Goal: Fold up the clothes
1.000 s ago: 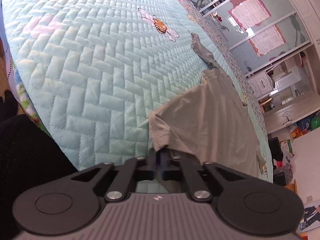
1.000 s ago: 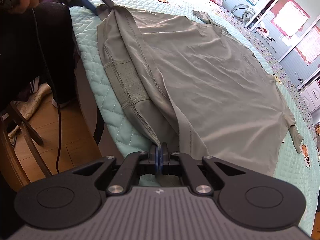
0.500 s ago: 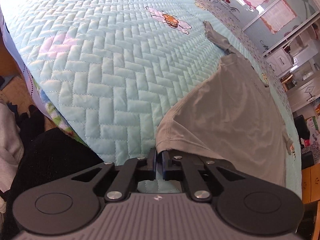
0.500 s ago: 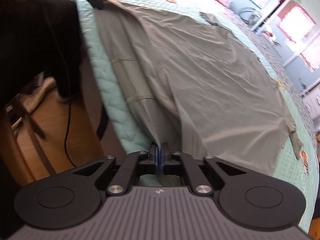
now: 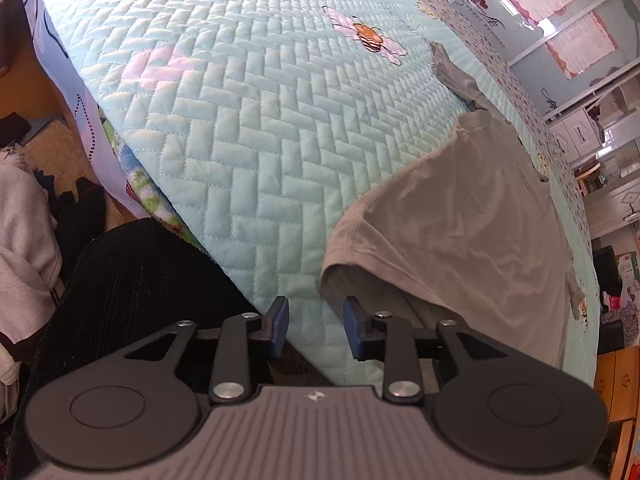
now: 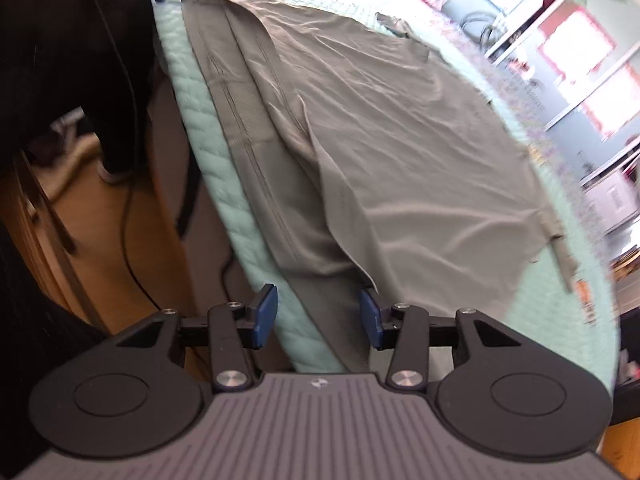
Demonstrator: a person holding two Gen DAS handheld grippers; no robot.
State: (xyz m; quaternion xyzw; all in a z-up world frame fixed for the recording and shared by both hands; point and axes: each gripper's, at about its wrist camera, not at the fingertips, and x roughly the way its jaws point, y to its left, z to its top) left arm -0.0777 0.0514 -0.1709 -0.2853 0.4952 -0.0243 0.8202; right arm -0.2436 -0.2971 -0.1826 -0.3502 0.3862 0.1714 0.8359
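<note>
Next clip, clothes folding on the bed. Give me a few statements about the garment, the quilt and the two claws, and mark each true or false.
1. The grey garment lies spread on a mint quilt. True.
2. The left claw is clamped on the garment's corner. False: its jaws have just been opening and the pads stand apart, nothing pinched.
3. The right claw is open. True: its jaws have just been opening too.
4. The quilt is plain, with no pictures. False: a bee is stitched on it.

Right gripper jaws just opened, grey garment edge between them unpinched, on quilted bedspread
</note>
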